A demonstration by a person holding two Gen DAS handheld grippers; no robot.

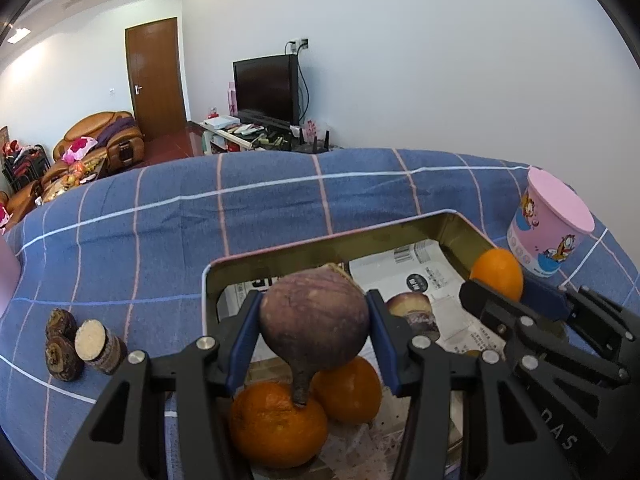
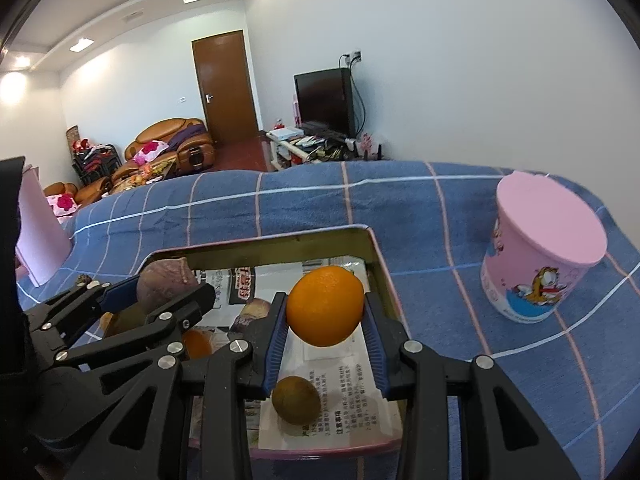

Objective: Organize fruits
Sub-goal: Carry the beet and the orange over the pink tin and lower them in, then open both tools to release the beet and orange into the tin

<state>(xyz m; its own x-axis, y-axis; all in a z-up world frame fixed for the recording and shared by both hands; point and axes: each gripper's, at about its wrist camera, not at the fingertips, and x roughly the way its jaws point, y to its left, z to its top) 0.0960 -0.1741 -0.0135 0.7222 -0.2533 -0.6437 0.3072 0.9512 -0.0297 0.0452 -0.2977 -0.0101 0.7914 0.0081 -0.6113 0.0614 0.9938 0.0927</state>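
Observation:
A shallow metal tin (image 1: pixel 280 249) (image 2: pixel 256 244) lined with newspaper lies on the blue checked cloth. My left gripper (image 1: pixel 314 322) is shut on a purple-brown bulb-shaped root (image 1: pixel 314 318) (image 2: pixel 166 280), held above two oranges (image 1: pixel 276 426) (image 1: pixel 348 390) in the tin. My right gripper (image 2: pixel 325 312) is shut on a bright orange (image 2: pixel 325 306) (image 1: pixel 498 274), held over the tin's right side. Below that orange a small brown fruit (image 2: pixel 296 400) lies on the paper. A purple cut piece (image 1: pixel 412 310) (image 2: pixel 256 308) rests mid-tin.
A pink cartoon-printed tub (image 1: pixel 550 226) (image 2: pixel 544 252) with a lid stands on the cloth right of the tin. Three brown root pieces (image 1: pixel 80 346) lie on the cloth to the tin's left. A pink box edge (image 2: pixel 38 232) shows far left. The cloth's far edge drops off toward the living room.

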